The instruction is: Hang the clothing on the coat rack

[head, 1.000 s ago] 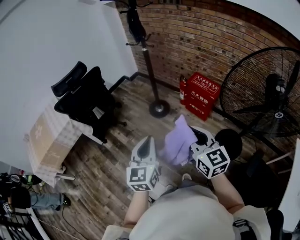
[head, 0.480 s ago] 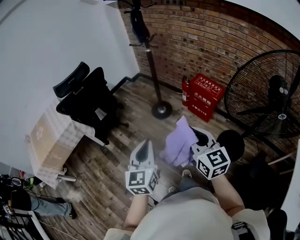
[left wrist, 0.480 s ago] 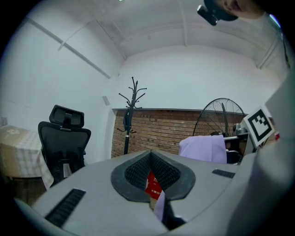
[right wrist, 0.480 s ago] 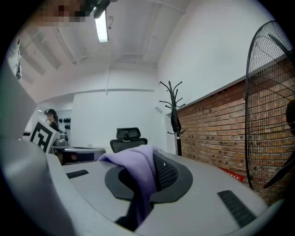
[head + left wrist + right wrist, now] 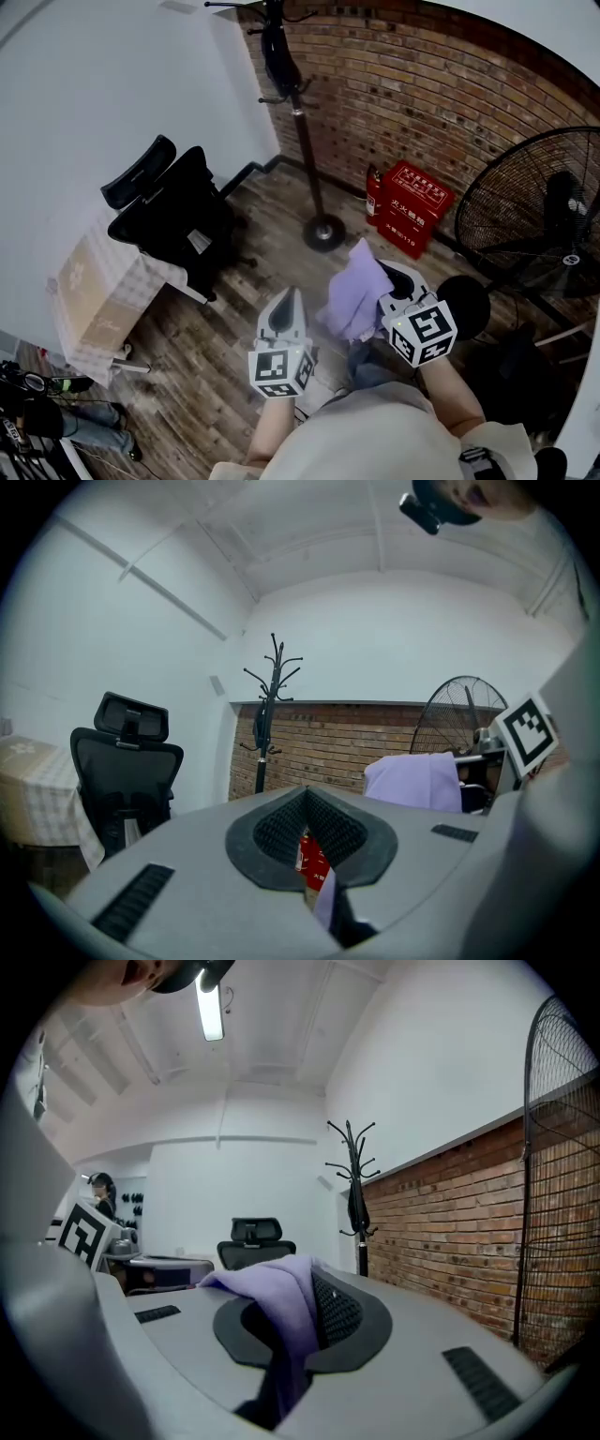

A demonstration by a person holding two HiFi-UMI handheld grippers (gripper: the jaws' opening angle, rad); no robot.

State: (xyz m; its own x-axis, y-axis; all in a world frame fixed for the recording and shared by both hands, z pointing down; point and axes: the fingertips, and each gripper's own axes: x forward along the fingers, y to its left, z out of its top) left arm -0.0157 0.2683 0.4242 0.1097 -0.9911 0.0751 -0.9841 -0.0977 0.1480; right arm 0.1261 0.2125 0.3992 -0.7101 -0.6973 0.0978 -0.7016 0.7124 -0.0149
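A pale purple garment hangs bunched from my right gripper, whose jaws are shut on its cloth; in the right gripper view the purple garment drapes over the pads. My left gripper is shut with nothing in it, held left of the garment. The dark coat rack stands ahead in the corner by the brick wall, a black item hanging near its top; the coat rack and the coat rack also show in the gripper views. The garment appears at right in the left gripper view.
A black office chair and a cloth-covered table stand at left. A red crate with a small red extinguisher sits by the wall. A large floor fan stands at right. The wood floor leads to the rack's round base.
Both grippers and the garment have come a little closer to the coat rack; the view has shifted forward. Neither gripper's jaws have changed.
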